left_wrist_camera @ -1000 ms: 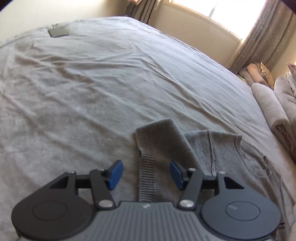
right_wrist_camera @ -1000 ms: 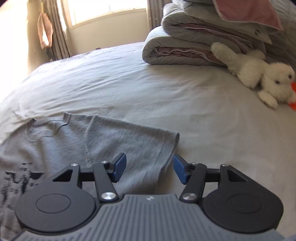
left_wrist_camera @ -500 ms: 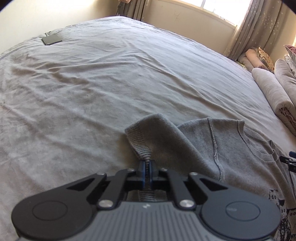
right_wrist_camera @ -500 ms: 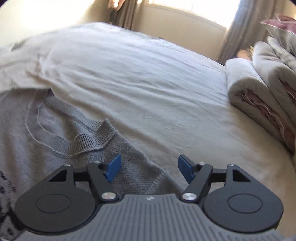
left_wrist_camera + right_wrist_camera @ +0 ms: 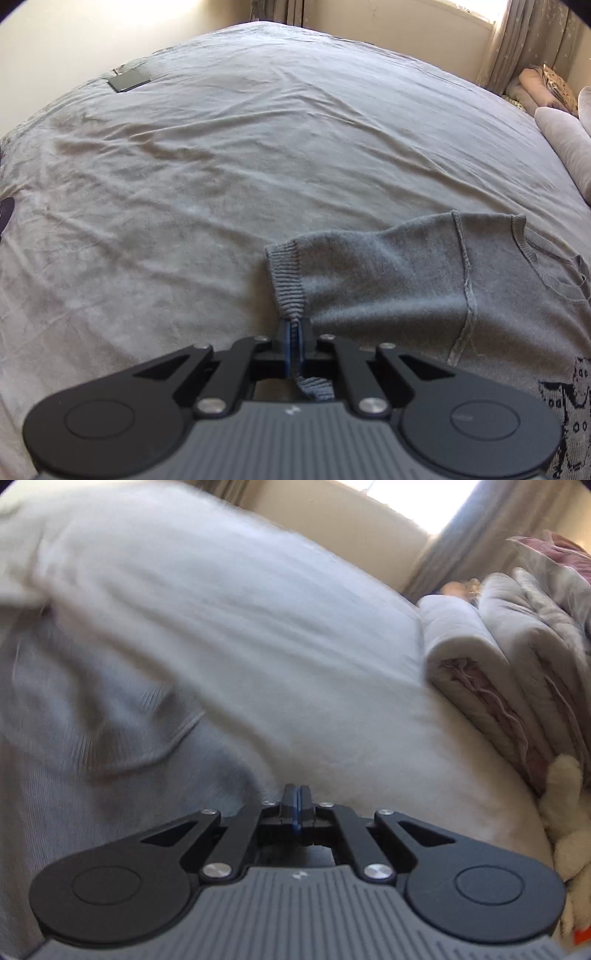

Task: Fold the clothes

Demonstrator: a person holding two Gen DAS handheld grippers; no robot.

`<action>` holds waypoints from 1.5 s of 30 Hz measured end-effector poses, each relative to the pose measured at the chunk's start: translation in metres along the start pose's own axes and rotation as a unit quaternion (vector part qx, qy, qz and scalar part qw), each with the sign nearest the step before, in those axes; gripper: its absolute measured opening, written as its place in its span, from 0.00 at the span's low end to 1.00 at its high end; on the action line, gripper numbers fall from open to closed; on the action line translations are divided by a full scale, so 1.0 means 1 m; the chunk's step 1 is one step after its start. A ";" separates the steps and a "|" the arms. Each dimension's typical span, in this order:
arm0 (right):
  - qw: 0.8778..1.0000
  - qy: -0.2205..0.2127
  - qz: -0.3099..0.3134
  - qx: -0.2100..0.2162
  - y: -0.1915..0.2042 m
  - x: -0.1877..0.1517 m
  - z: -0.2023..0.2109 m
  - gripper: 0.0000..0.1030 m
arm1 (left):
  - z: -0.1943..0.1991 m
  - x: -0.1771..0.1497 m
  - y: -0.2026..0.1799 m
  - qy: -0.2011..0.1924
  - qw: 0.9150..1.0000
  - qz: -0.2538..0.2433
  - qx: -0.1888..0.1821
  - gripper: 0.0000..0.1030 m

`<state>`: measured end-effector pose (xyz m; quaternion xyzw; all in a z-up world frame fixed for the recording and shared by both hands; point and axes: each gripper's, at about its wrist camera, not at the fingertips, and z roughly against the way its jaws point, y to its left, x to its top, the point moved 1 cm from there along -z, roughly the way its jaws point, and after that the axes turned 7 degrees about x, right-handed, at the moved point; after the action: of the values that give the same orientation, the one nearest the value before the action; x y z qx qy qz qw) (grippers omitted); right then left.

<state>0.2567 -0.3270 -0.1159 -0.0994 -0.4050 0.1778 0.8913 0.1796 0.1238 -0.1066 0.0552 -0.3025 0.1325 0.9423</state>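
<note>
I'm looking across a wide bed covered in a wrinkled pale grey sheet [image 5: 258, 155], filling nearly the whole left wrist view and running far back to a cream wall and a curtained window. On the right wrist view, a stack of folded grey and mauve quilts [image 5: 517, 657] sits at the right side of the bed, with a fluffy cream plush toy [image 5: 565, 812] just beside it, nearer to me.

The grey knitted short-sleeved sweater [image 5: 424, 280] lies flat on the sheet at the near right of the left wrist view, its neckline toward the far right and a dark printed pattern showing at the near right edge. Its sleeve stretches left, ending in a ribbed cuff [image 5: 288, 280].

My left gripper [image 5: 294, 345] is clenched on that cuff: the blue pads are pressed together with the ribbed knit pinched between them, and a bit of cuff pokes out behind the fingers.

On the other side, the picture is smeared with motion. My right gripper [image 5: 295, 805] has its blue pads squeezed together at the sweater's near right edge, where grey knit meets the sheet; I cannot tell whether fabric is caught between them.

Far left on the sheet lies a small flat dark rectangular object [image 5: 129, 79].
</note>
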 end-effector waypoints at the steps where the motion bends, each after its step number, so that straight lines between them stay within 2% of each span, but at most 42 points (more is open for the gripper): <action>1: 1.000 -0.002 0.001 0.005 0.002 0.002 0.001 0.00 | 0.001 0.001 0.001 0.003 1.000 0.004 0.000 0.05; 3: 1.000 -0.010 -0.001 0.019 0.006 0.008 0.005 0.16 | 0.002 0.002 0.003 0.008 1.000 0.013 -0.003 0.05; 4: 0.998 -0.028 -0.023 0.049 0.007 0.019 0.010 0.21 | 0.002 0.002 0.004 0.010 1.000 0.018 -0.005 0.05; 6: 0.992 -0.051 -0.035 0.110 0.022 0.043 0.017 0.60 | 0.002 0.001 0.003 0.010 1.000 0.022 -0.006 0.05; 7: 0.988 -0.058 -0.029 0.140 0.035 0.055 0.019 0.65 | 0.002 0.002 0.003 0.011 1.000 0.022 -0.007 0.05; 8: 0.983 -0.064 -0.022 0.168 0.048 0.067 0.020 0.67 | 0.002 0.002 0.003 0.011 1.000 0.023 -0.009 0.05; 13: 0.970 -0.075 0.026 0.231 0.119 0.111 0.010 0.67 | 0.000 0.003 0.010 0.019 0.999 0.039 -0.032 0.05; 17: 0.972 -0.023 0.106 0.207 0.159 0.114 -0.026 0.67 | -0.004 0.004 0.015 0.025 0.998 0.044 -0.047 0.05; 19: 0.969 -0.021 0.129 0.211 0.166 0.107 -0.030 0.51 | -0.005 0.005 0.015 0.027 0.997 0.042 -0.052 0.05; 20: 0.967 -0.022 0.144 0.207 0.168 0.108 -0.027 0.20 | -0.005 0.005 0.016 0.028 0.997 0.043 -0.054 0.05; 21: 0.966 -0.022 0.158 0.203 0.170 0.108 -0.024 0.03 | -0.005 0.006 0.018 0.029 0.997 0.047 -0.058 0.05; 23: 0.963 -0.024 0.185 0.193 0.174 0.110 -0.017 0.03 | -0.003 0.008 0.021 0.025 0.996 0.057 -0.063 0.05; 26: 0.975 -0.066 0.156 0.140 0.170 0.120 -0.010 0.02 | 0.002 0.012 0.024 0.010 0.995 0.072 -0.068 0.03; 28: 0.982 -0.091 0.130 0.104 0.168 0.126 -0.008 0.02 | 0.005 0.013 0.021 -0.007 0.997 0.057 -0.046 0.03; 29: 0.983 -0.078 0.141 0.093 0.174 0.122 -0.016 0.02 | 0.004 0.013 0.019 -0.010 0.998 0.047 -0.033 0.03; 30: 0.983 -0.065 0.153 0.081 0.180 0.119 -0.023 0.02 | 0.000 0.012 0.019 -0.005 0.999 0.044 -0.028 0.03; 32: 0.982 -0.035 0.176 0.065 0.194 0.109 -0.040 0.03 | -0.008 0.012 0.024 0.013 0.997 0.059 -0.043 0.03; 33: 0.981 -0.031 0.179 0.065 0.196 0.104 -0.042 0.04 | -0.010 0.012 0.028 0.019 0.996 0.072 -0.057 0.03; 34: 0.983 -0.047 0.167 0.065 0.193 0.102 -0.037 0.08 | -0.012 0.013 0.031 0.022 0.994 0.084 -0.070 0.04; 35: 0.986 -0.065 0.133 0.079 0.181 0.103 -0.028 0.18 | -0.011 0.015 0.033 0.017 0.993 0.088 -0.078 0.04; 36: 0.988 -0.083 0.097 0.093 0.169 0.105 -0.018 0.43 | -0.010 0.017 0.034 0.012 0.992 0.093 -0.087 0.10; 37: 0.988 -0.102 0.046 0.106 0.150 0.107 -0.006 0.55 | -0.009 0.019 0.035 0.007 0.991 0.097 -0.093 0.13; 38: 0.986 -0.118 0.003 0.114 0.131 0.108 0.006 0.66 | -0.009 0.020 0.035 0.002 0.991 0.096 -0.095 0.21; 39: 0.985 -0.125 -0.029 0.119 0.109 0.105 0.017 0.66 | -0.009 0.021 0.035 -0.003 0.991 0.099 -0.095 0.34; 41: 0.982 -0.127 -0.081 0.110 0.066 0.092 0.036 0.66 | -0.010 0.024 0.034 -0.011 0.990 0.104 -0.098 0.51; 42: 0.982 -0.122 -0.103 0.097 0.043 0.082 0.044 0.66 | -0.013 0.024 0.033 -0.011 0.989 0.106 -0.105 0.55; 45: 0.981 -0.081 -0.174 0.026 -0.033 0.023 0.064 0.66 | -0.022 0.022 0.032 -0.011 0.986 0.118 -0.115 0.60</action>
<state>0.2297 -0.3457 -0.0473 0.0102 -0.4823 0.0376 0.8751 0.2001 0.1634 -0.1104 -0.0882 -0.3304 0.2062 0.9168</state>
